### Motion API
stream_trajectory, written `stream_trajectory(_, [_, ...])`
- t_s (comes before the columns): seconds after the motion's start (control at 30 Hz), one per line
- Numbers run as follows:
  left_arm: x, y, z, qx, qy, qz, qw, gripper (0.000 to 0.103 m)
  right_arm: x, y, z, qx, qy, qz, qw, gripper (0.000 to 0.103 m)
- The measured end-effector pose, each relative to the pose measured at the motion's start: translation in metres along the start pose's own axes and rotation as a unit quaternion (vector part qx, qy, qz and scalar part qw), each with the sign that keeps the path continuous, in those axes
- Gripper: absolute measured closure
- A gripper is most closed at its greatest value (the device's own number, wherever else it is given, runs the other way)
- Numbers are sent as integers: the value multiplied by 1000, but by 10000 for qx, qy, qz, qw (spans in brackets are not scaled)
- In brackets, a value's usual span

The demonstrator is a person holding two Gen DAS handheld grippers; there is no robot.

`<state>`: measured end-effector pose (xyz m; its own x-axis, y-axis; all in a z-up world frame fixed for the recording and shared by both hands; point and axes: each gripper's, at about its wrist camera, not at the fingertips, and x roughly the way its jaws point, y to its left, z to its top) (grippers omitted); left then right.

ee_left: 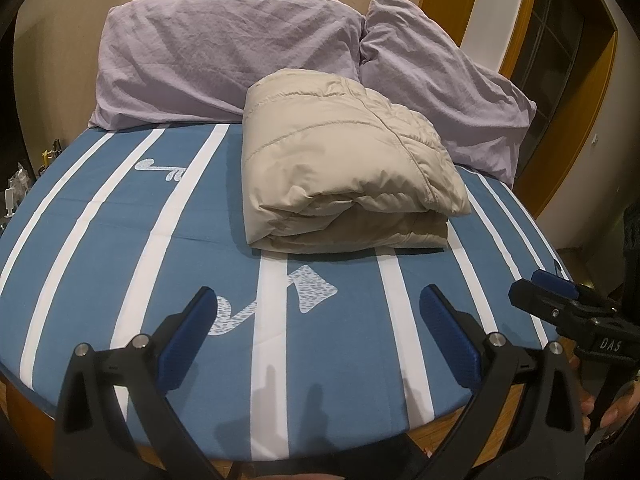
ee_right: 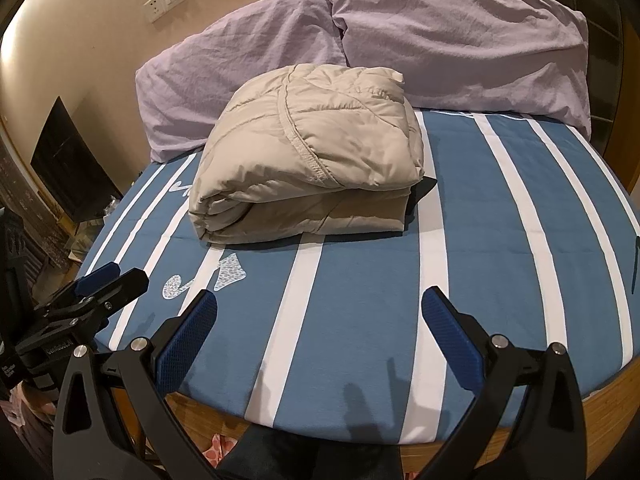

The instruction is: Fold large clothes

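Observation:
A beige padded jacket (ee_left: 344, 160) lies folded into a thick bundle on the blue bed with white stripes (ee_left: 120, 240); it also shows in the right wrist view (ee_right: 308, 156). My left gripper (ee_left: 318, 300) is open and empty, held above the near part of the bed, well short of the jacket. My right gripper (ee_right: 320, 304) is open and empty too, at the bed's near edge. The right gripper also appears at the right edge of the left wrist view (ee_left: 560, 300); the left gripper appears at the left of the right wrist view (ee_right: 100, 284).
Two lilac pillows (ee_left: 224, 56) (ee_left: 432, 80) lean against the wall behind the jacket. The bed's wooden frame (ee_right: 600, 412) runs along the near edge. A dark cabinet (ee_right: 68, 160) stands at the left, a wooden door frame (ee_left: 568, 120) at the right.

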<state>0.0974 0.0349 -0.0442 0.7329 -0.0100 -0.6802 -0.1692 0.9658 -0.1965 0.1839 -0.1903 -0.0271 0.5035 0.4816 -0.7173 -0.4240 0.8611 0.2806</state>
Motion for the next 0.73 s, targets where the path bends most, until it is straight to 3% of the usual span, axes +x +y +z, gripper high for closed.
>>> stream_trajectory(0.73, [2,-1,-1,24,24,-14,10000,2,0,0,0,7,2,3,10000,1])
